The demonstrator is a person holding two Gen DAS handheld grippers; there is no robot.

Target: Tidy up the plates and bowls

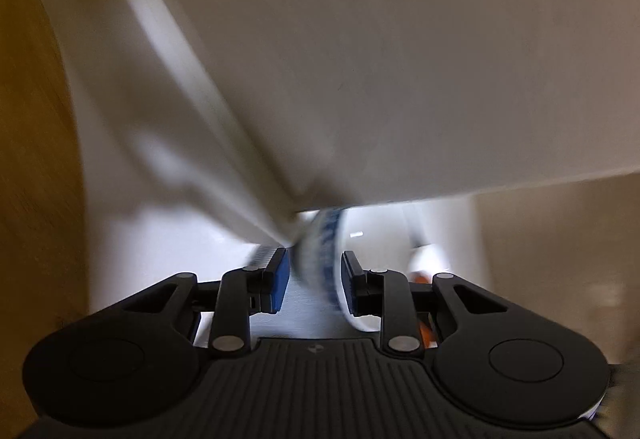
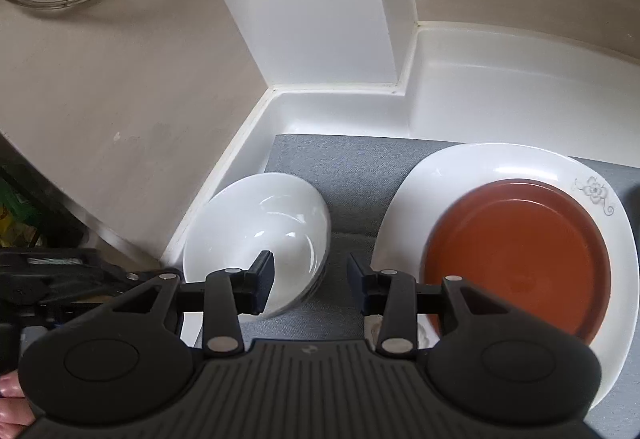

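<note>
Beside the white plate (image 2: 496, 167) | my right gripper (image 2: 311, 281) gapes empty | left gripper (image 1: 314, 275) straddles blue-patterned bowl (image 1: 324, 251), grip unclear.

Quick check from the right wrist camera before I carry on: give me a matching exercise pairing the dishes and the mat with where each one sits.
Things:
1. brown plate
2. white bowl
3. white plate
4. grey mat

Places:
A. directly on the white tray floor, under the dishes
B. stacked on the white plate
C. at the mat's left edge, near the tray wall
D. on the mat's right side, under another dish

Pairs: 1-B, 2-C, 3-D, 4-A
</note>
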